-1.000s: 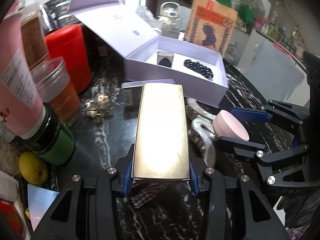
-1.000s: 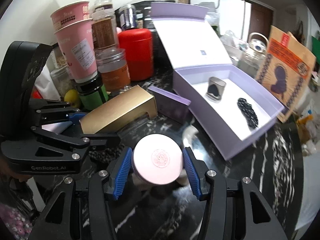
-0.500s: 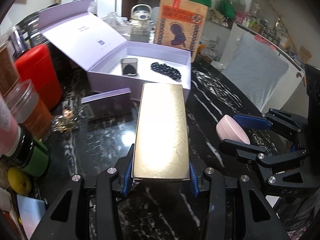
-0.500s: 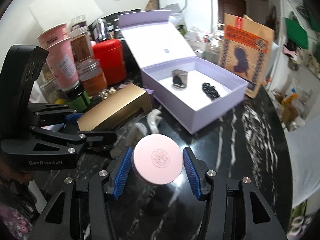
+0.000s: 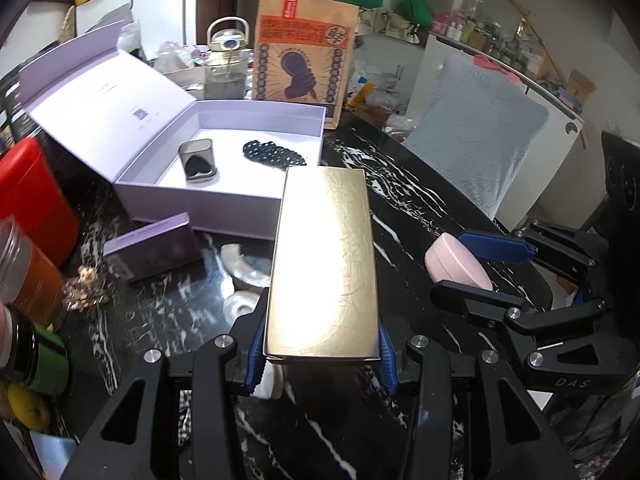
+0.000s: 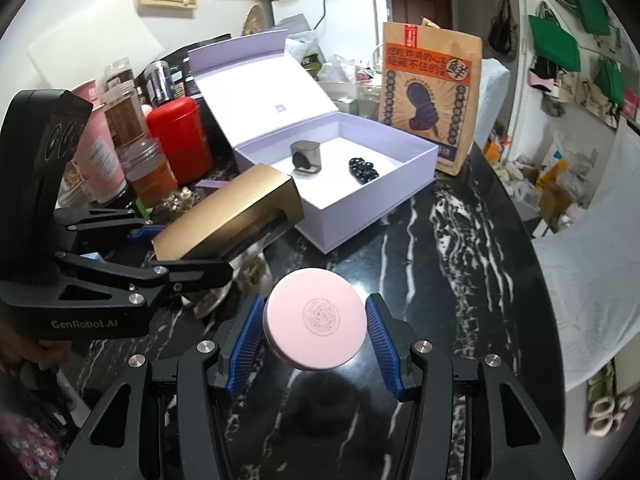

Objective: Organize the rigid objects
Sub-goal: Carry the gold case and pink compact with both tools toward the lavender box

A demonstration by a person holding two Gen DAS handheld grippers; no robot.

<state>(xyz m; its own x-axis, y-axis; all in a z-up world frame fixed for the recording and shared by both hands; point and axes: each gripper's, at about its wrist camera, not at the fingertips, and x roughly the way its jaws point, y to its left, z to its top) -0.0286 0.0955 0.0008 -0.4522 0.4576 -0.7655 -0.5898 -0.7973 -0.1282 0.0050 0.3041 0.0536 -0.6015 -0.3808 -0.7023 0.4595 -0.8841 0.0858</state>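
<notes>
Gold cardboard fills the middle of the left view: the left gripper (image 5: 322, 354) is clamped on the near end of the long gold box (image 5: 324, 264), which sticks out forward between its fingers, above the marble table (image 5: 420, 208). To its right, the right gripper (image 6: 315, 334) squeezes the round pink case (image 6: 315, 318) between its blue pads. Ahead of both claws, the open lilac gift box (image 6: 372, 204) holds only a small grey container (image 6: 306, 162) and a heap of black beads (image 6: 363, 168), so I judge the task is about halfway: both held things must yet go in. A purple flat box (image 5: 154, 246) lies ahead-left on the table. Compared with a second ago, both grippers are higher and the gift box now lies more ahead-left of the gold box.
</notes>
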